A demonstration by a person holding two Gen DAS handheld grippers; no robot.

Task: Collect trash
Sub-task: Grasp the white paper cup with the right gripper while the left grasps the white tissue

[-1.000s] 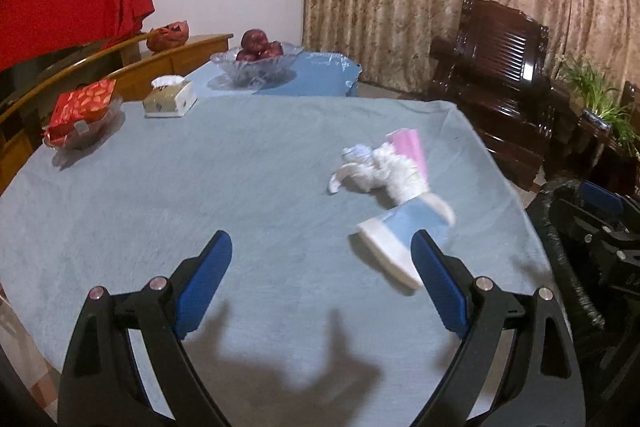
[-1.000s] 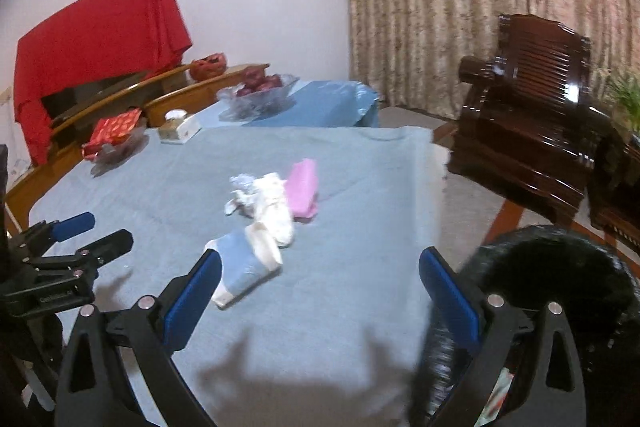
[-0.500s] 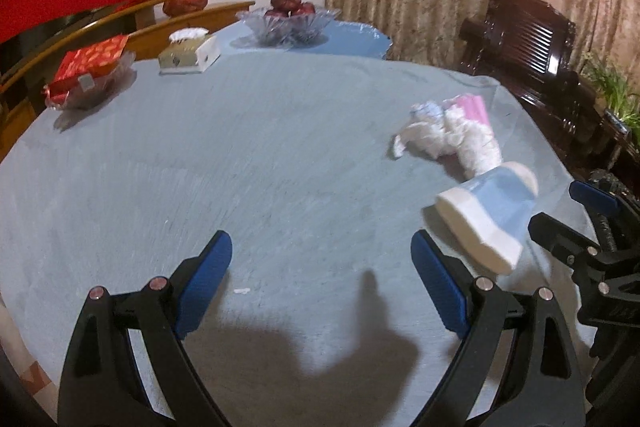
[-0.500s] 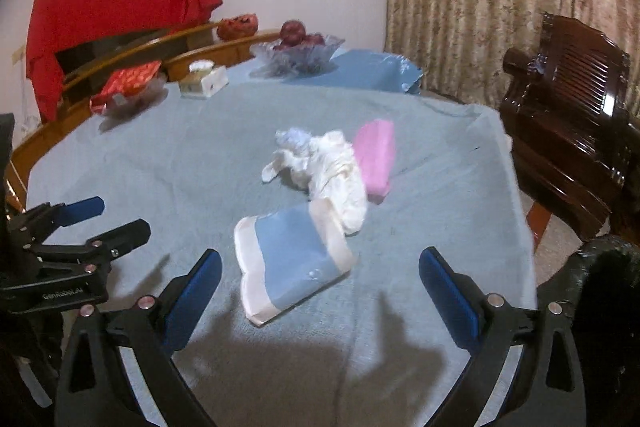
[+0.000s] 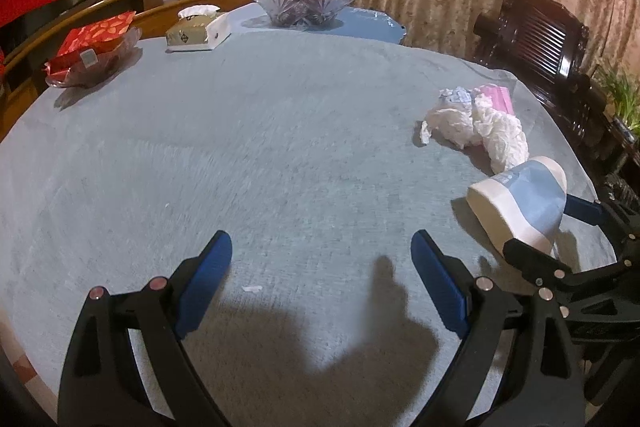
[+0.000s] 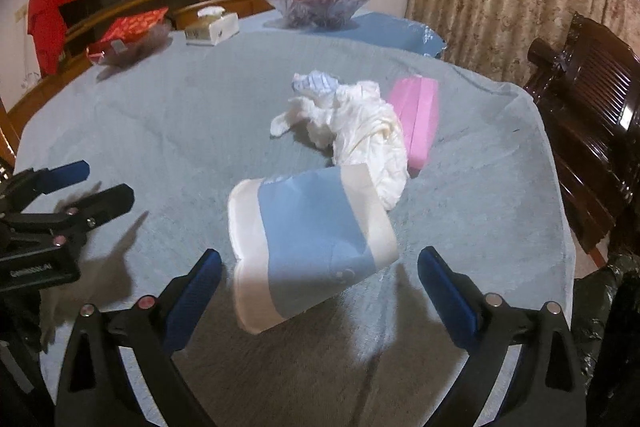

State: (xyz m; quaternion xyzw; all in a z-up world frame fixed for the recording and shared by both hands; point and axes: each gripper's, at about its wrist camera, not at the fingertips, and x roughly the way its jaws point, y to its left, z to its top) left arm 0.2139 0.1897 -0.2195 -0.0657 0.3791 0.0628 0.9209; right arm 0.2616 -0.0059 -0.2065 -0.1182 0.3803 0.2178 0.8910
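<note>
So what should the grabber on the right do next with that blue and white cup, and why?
Probably ease the right hand-held gripper a little further forward and down, then close. It is open, and the paper cup, lying on its side on the tablecloth, sits just ahead of its blue fingers, not yet between them. The left hand-held gripper is open over bare cloth.

Right claw [image 6: 318, 283] has advanced, now straddling the paper cup [image 6: 308, 247]

One paper cup [image 6: 308, 243], one crumpled tissue wad [image 6: 352, 131], one pink packet [image 6: 418, 115]; at twelve o'clock, one tissue box [image 6: 212, 27], one fruit bowl [image 6: 318, 7]; two grippers.
</note>
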